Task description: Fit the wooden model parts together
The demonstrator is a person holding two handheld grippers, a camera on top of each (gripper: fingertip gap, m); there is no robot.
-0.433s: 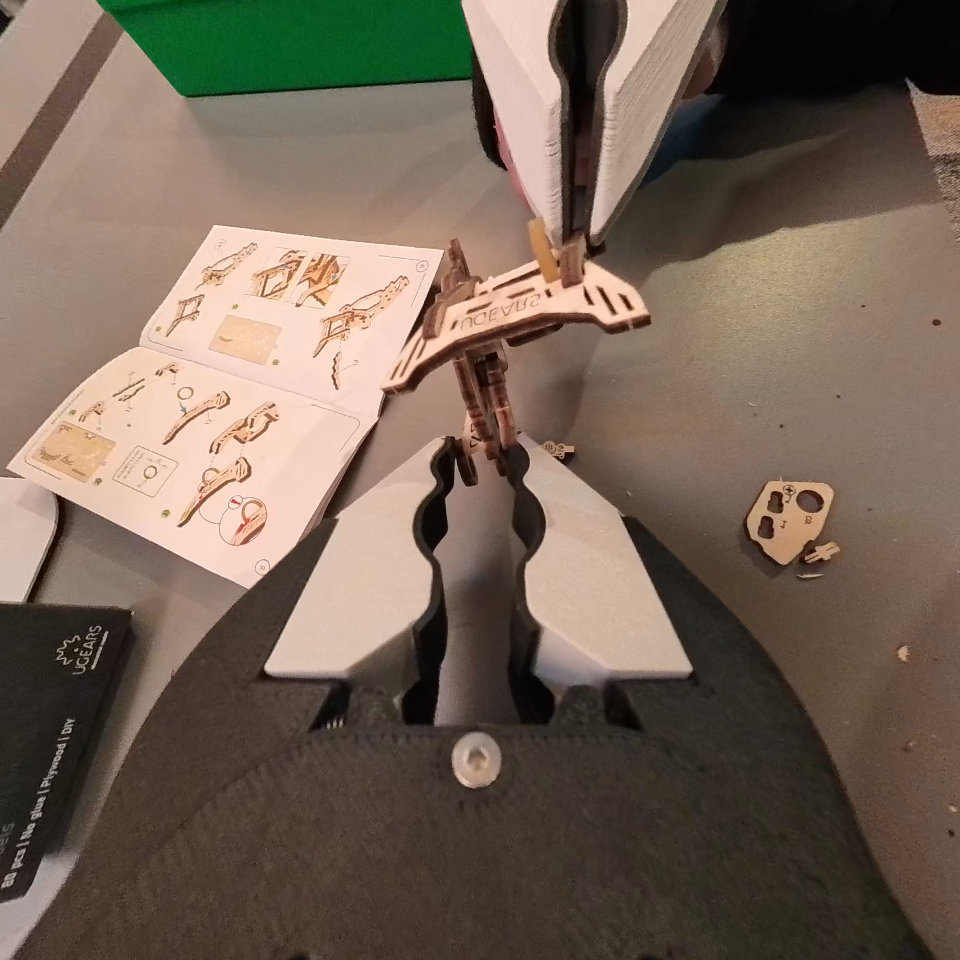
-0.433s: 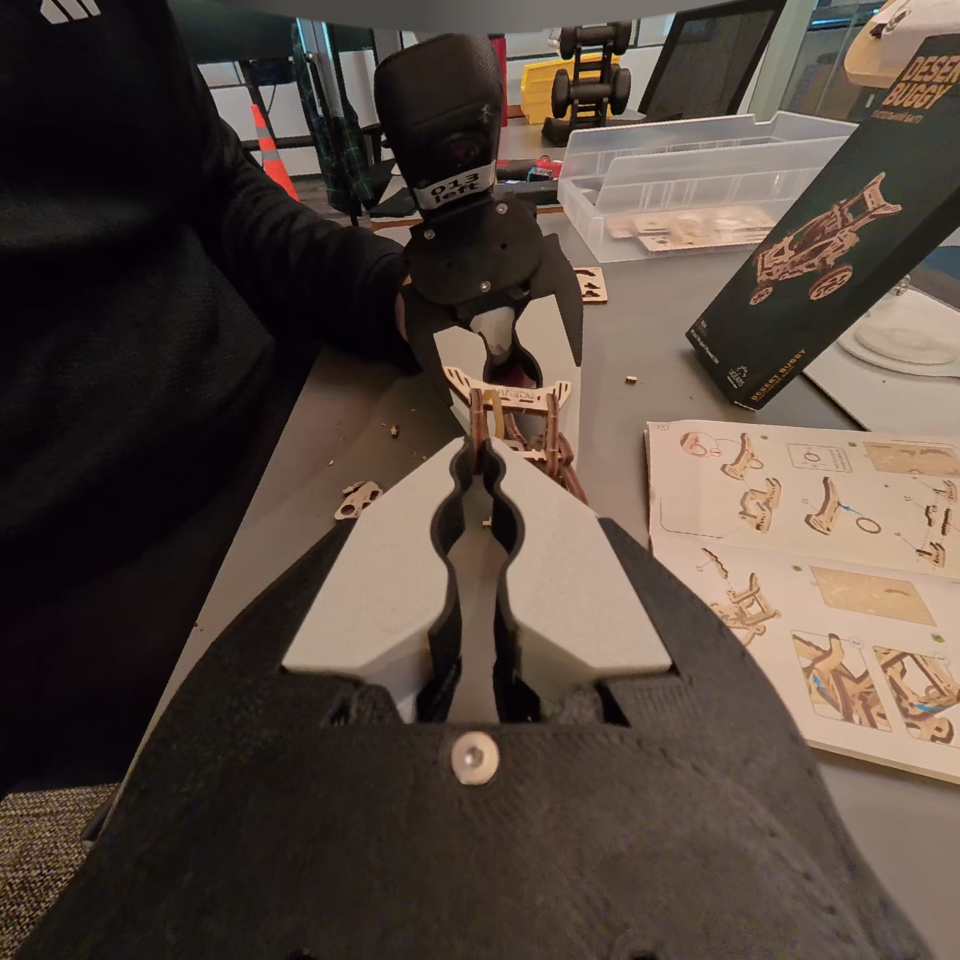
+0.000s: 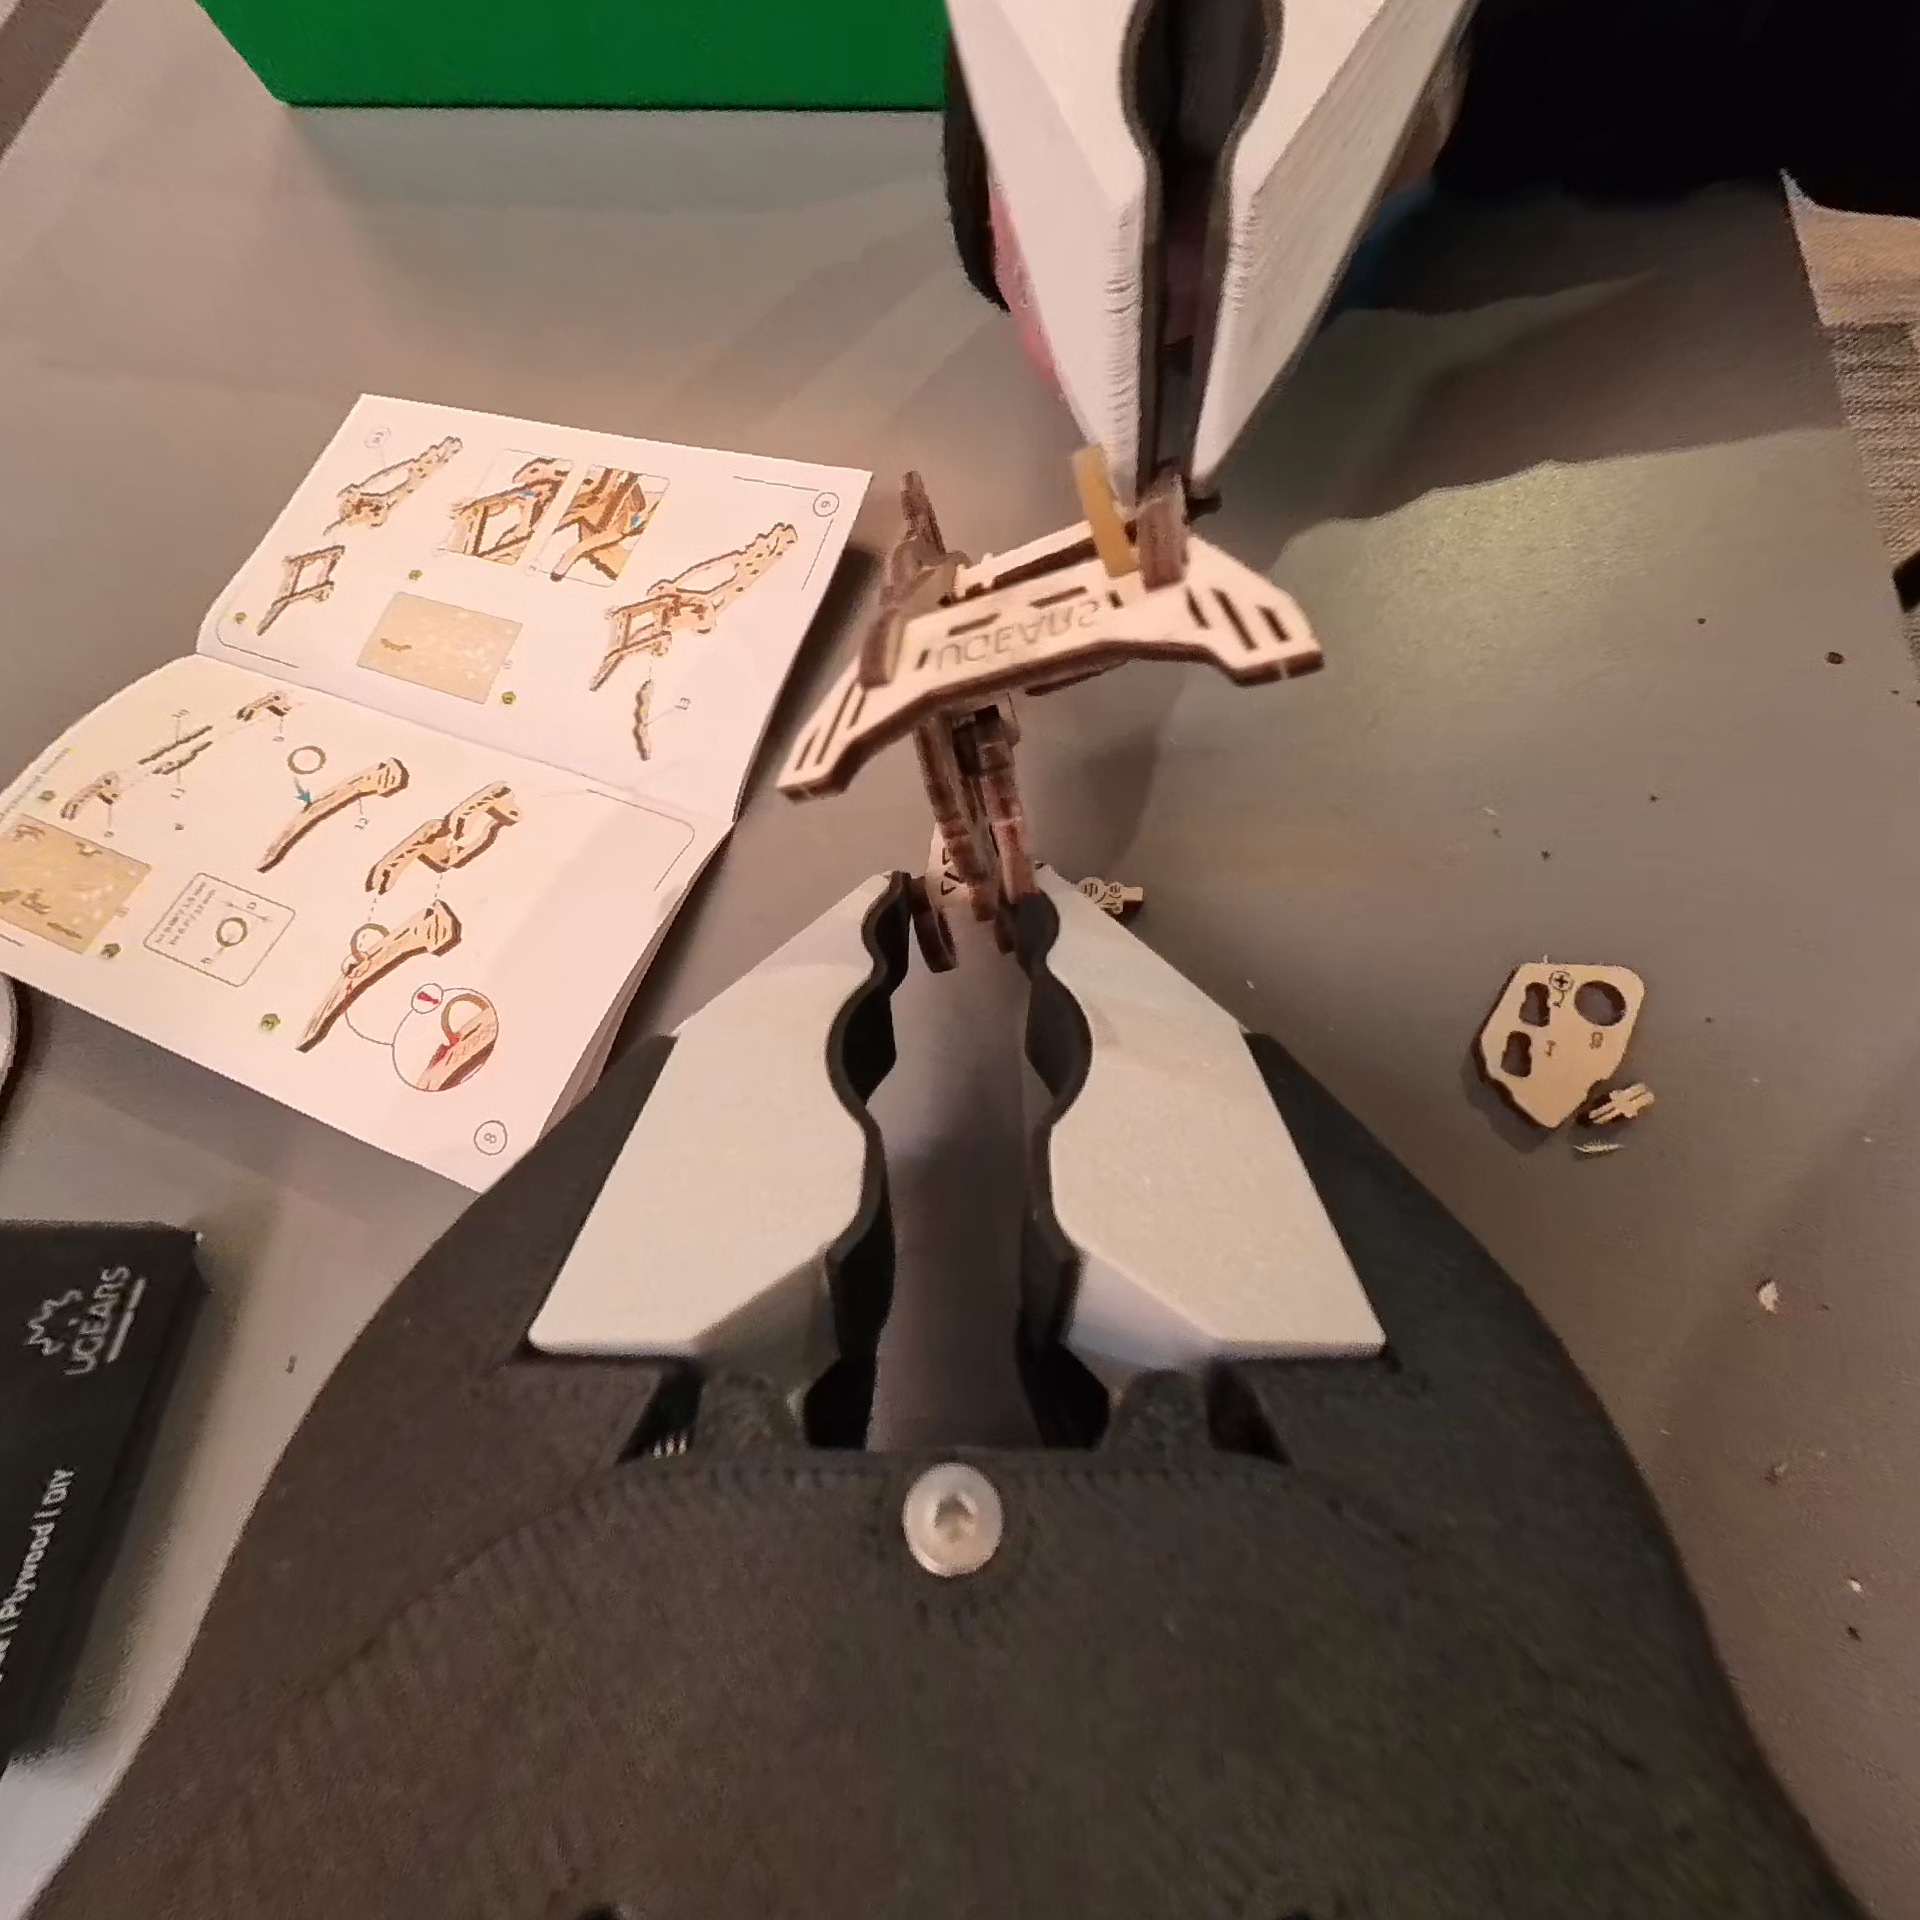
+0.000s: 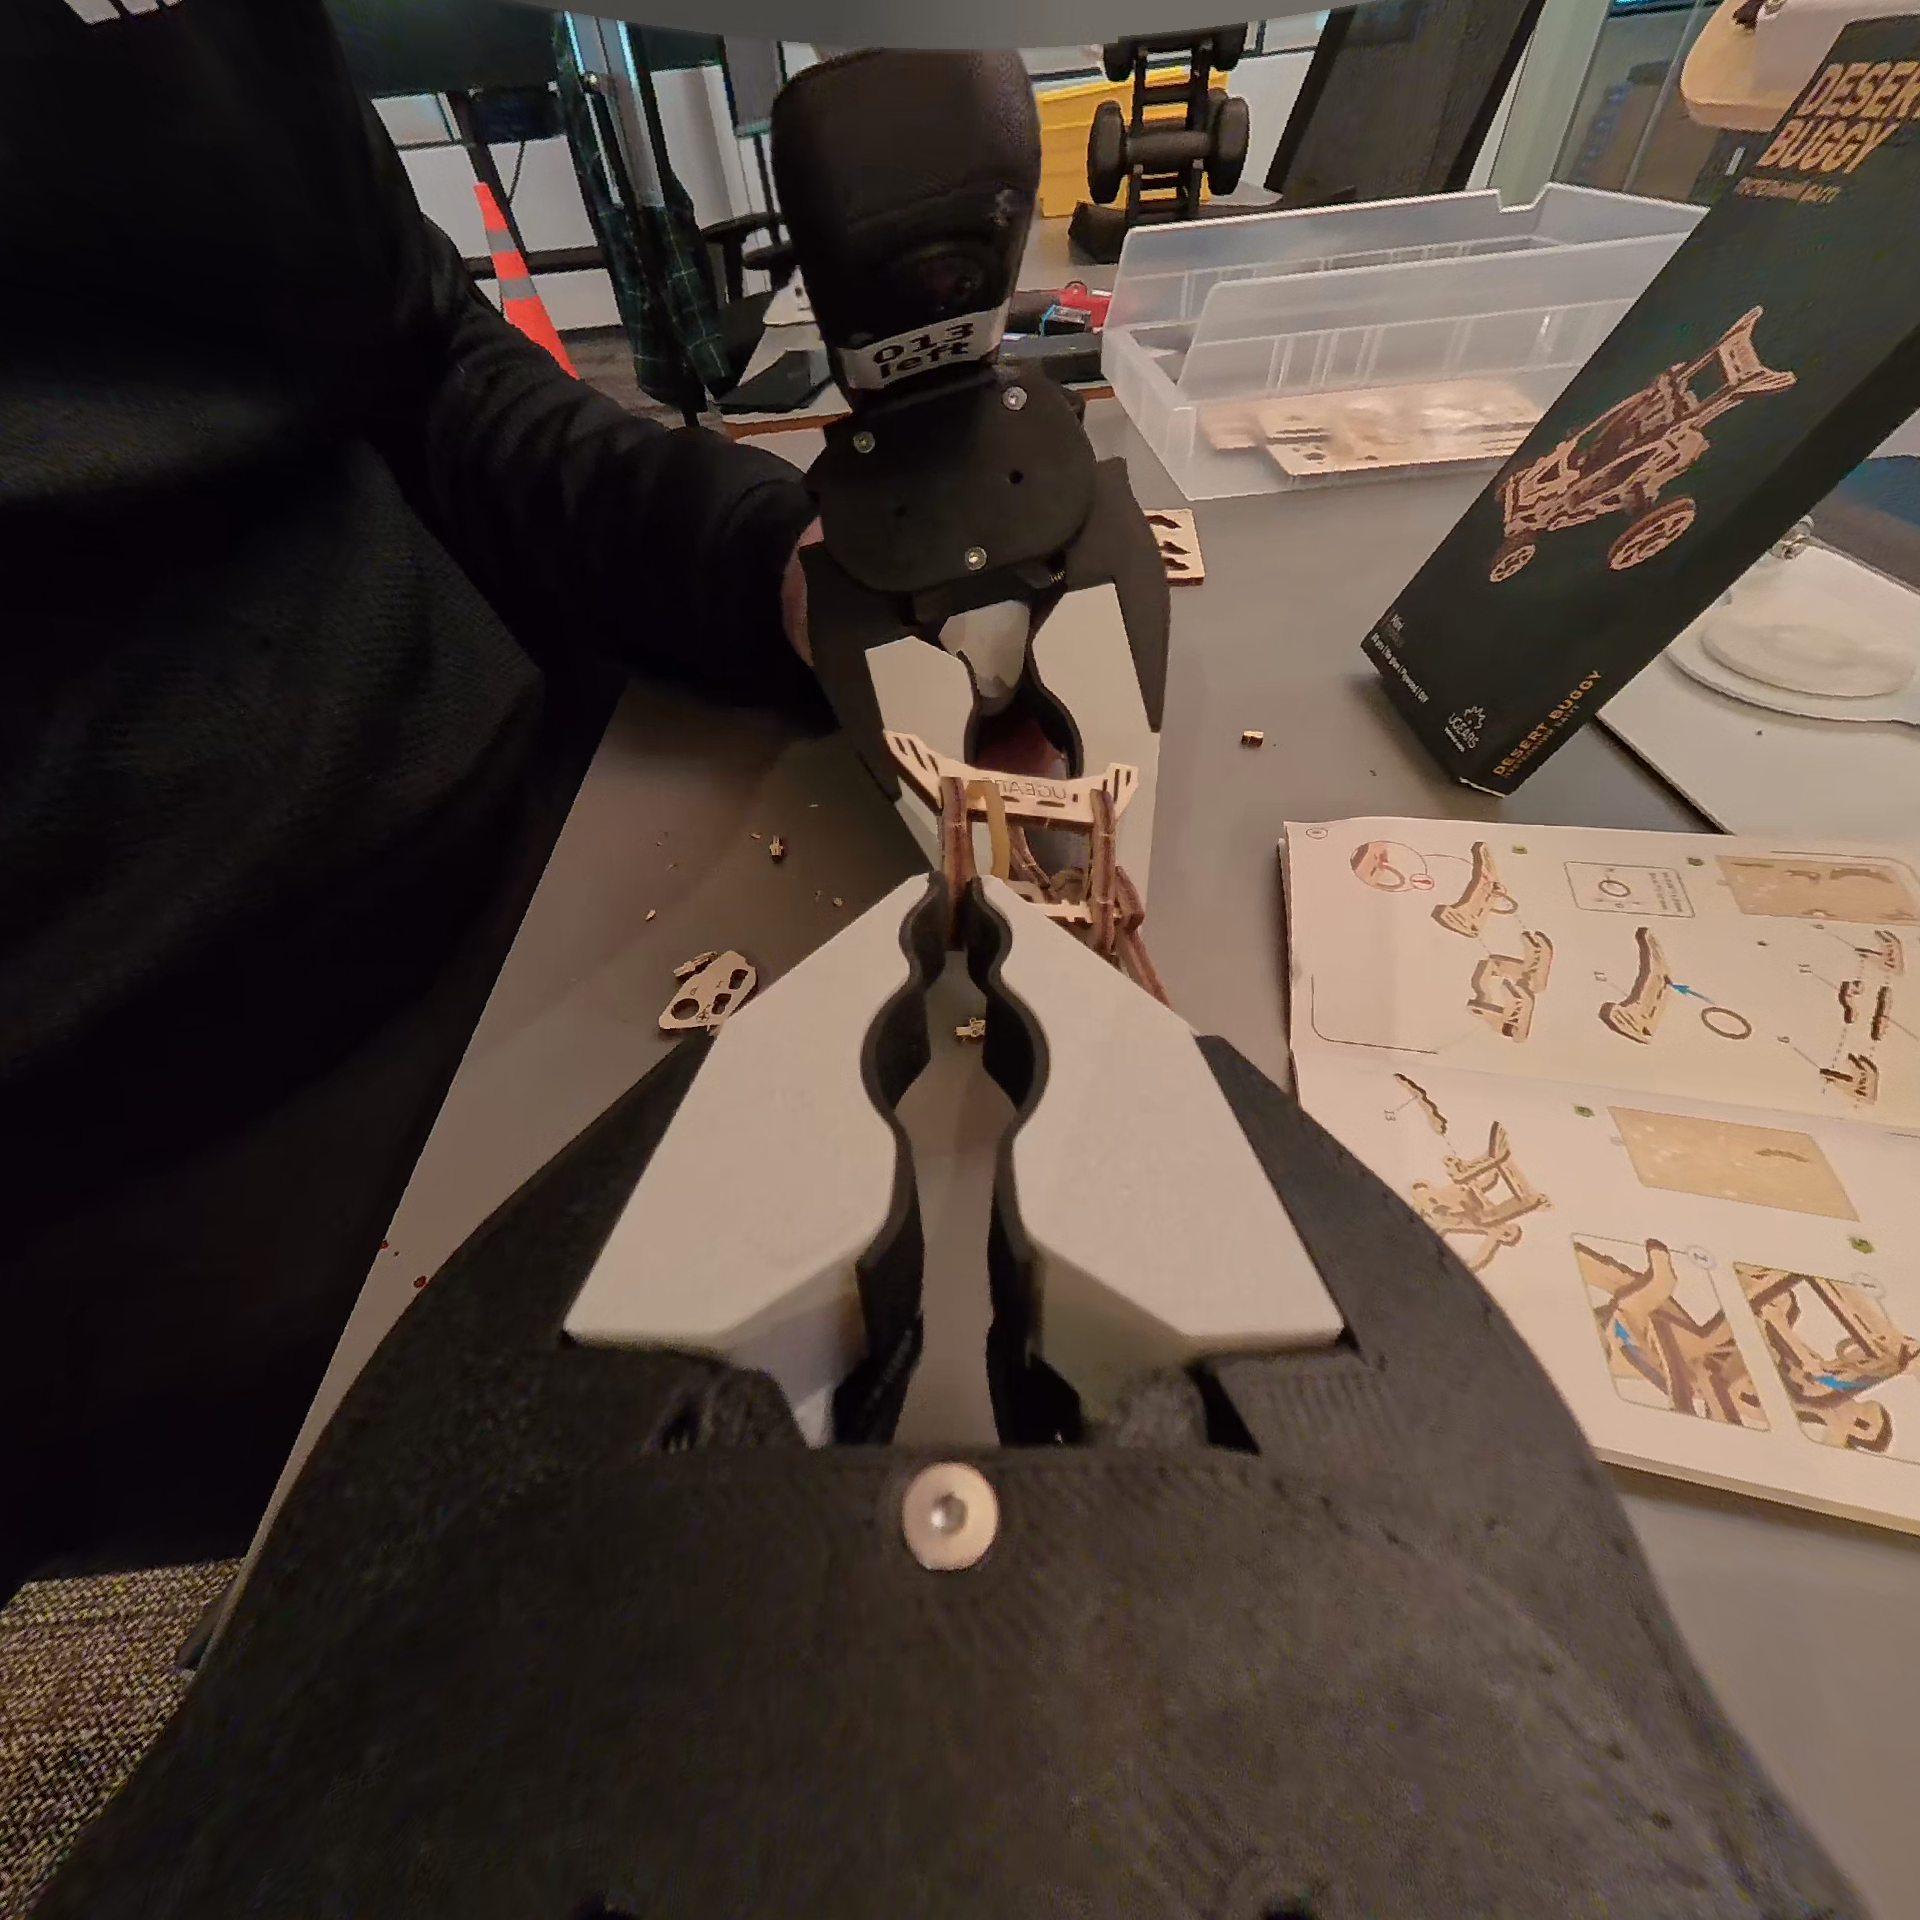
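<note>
A small wooden model (image 3: pixel 1049 644) with a bow-shaped crosspiece on a dark stem is held above the grey table between both grippers. My left gripper (image 3: pixel 966 909) is shut on the stem's lower end. My right gripper (image 3: pixel 1169 488) comes in from above and is shut on a thin upright wooden piece at the top of the model. In the right wrist view the right gripper (image 4: pixel 956 899) pinches that strip, with the crosspiece (image 4: pixel 1013 795) just beyond it. The left gripper (image 4: pixel 1023 748) faces it from behind the model.
An open instruction booklet (image 3: pixel 416 779) lies left of the model, also seen in the right wrist view (image 4: pixel 1610 1091). A black kit box (image 4: pixel 1662 416) leans at the right. A wooden offcut (image 3: pixel 1558 1039) and a tiny peg (image 3: pixel 1616 1107) lie on the table. A green box (image 3: pixel 582 52) and a clear bin (image 4: pixel 1351 312) stand behind. A person's black sleeve (image 4: pixel 260 623) is to the left. Spacing between my two grippers at the tips: around 7 cm. My left tips are roughly 10 cm from the wooden offcut (image 3: pixel 1558 1039). The right camera catches it too, in the right wrist view (image 4: pixel 711 990).
</note>
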